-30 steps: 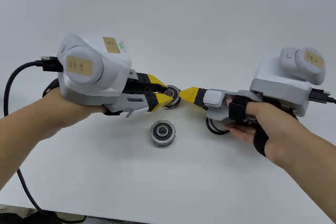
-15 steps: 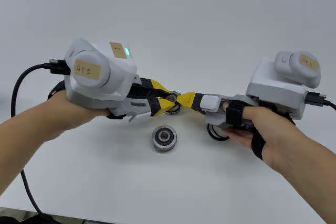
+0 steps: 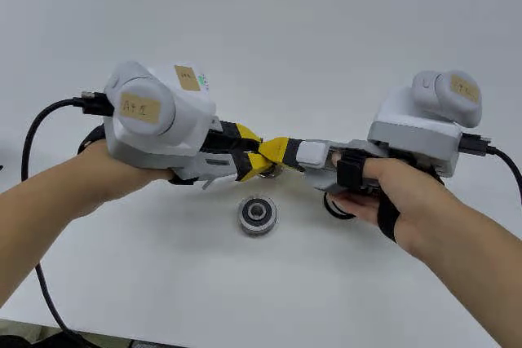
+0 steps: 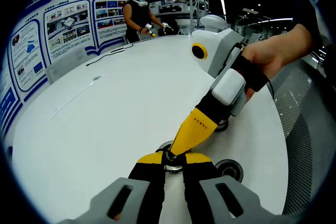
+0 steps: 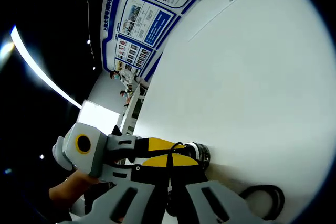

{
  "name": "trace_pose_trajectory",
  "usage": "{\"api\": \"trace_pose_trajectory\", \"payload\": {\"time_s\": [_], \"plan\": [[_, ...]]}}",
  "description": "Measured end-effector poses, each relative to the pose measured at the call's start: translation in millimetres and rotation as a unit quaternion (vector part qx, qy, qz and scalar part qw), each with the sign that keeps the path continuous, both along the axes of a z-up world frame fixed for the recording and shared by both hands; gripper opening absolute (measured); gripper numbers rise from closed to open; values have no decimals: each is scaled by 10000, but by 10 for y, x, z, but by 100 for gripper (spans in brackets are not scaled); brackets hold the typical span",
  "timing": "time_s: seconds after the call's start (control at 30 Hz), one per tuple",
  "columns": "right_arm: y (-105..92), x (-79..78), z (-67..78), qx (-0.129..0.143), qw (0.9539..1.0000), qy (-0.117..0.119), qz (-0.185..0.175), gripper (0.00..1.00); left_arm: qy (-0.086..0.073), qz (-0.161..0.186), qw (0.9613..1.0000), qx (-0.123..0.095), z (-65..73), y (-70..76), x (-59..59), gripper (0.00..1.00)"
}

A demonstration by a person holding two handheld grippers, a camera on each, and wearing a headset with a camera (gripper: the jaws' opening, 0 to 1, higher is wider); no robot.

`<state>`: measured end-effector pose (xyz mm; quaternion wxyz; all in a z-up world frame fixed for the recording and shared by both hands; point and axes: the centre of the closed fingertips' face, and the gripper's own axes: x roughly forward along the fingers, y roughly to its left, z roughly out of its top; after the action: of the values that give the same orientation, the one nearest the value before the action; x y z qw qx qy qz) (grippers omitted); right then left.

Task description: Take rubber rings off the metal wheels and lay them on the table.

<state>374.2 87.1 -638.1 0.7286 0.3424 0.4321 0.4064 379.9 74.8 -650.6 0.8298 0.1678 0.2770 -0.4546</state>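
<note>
The left gripper [image 3: 254,162] clamps a wheel [image 5: 198,156] just above the spare wheel [image 3: 257,215]. The right gripper [image 3: 276,151], jaws pressed together, seems to pinch its rubber ring. Next, judging by this: peel it free and lay it by the loose ring [image 3: 333,206], right of the spare wheel.

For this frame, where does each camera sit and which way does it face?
Head view: on the headset, facing forward and down at the table; the person's arms and both tools show, left tool meeting right tool.
Left gripper view: on the left tool, facing along its jaws at the right tool and right hand.
Right gripper view: on the right tool, rolled, facing the left tool.
Shared: both gripper views see the gripped wheel; head and left gripper views see the loose wheel.
</note>
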Motion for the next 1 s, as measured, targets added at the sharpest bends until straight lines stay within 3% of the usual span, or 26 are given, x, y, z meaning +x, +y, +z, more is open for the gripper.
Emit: {"api": "trace_pose_trajectory", "payload": {"time_s": [0.3,0.43,0.67,0.77,1.0], "plan": [[-50,15,28,-16,10000,-21,-91,1,-16,-8,10000,32,1,-4,-4,12],[-84,12,35,-40,9999,-2,-151,1,-108,-39,9998,133,1,-7,-14,13],[-102,25,28,-39,9997,39,-247,1,-68,54,10000,9,8,4,-11,14],[-108,28,29,-40,9996,69,-279,1,-167,-36,9998,82,36,-19,-7,14],[-121,34,61,37,9991,122,-411,1,-235,-34,9997,98,114,-2,-28,14]]}}
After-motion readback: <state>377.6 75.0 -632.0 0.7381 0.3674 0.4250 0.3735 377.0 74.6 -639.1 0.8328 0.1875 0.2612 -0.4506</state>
